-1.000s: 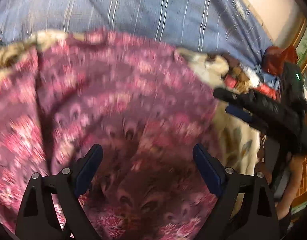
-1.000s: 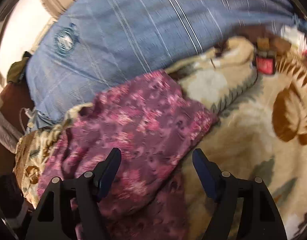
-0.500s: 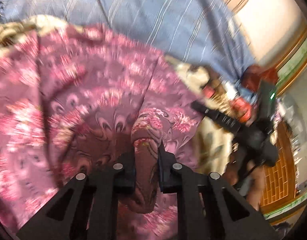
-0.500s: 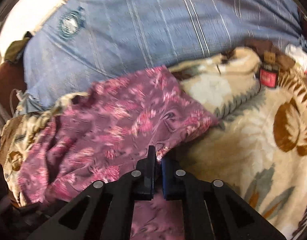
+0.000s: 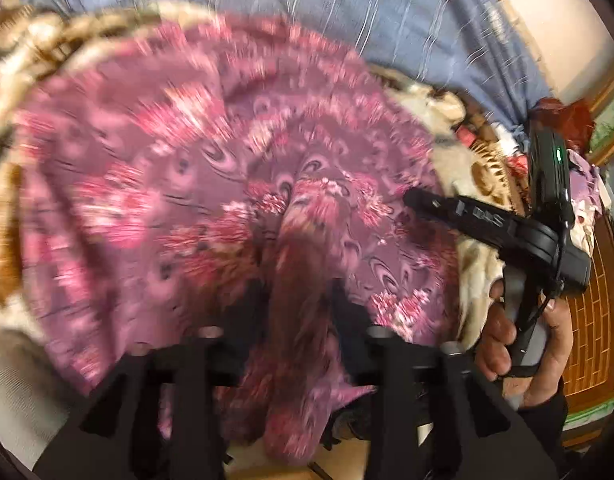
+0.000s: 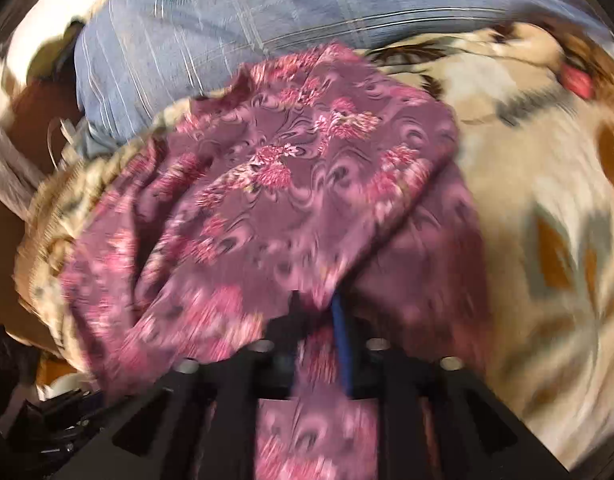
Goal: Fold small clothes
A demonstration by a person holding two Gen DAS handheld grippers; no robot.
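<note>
Working from our left, the left claw (image 5: 297,312) is pinched on a bunched ridge of the purple floral garment (image 5: 211,184), and the right claw (image 6: 317,312) is clamped on another edge of it; since each bite looks small and gathered, we judge the thin cloth could slip out or fold crooked if the two pull unevenly. The garment lies rumpled on the beige patterned blanket (image 6: 547,184), in front of the blue striped bedding (image 6: 235,28), its print blurred.
</note>
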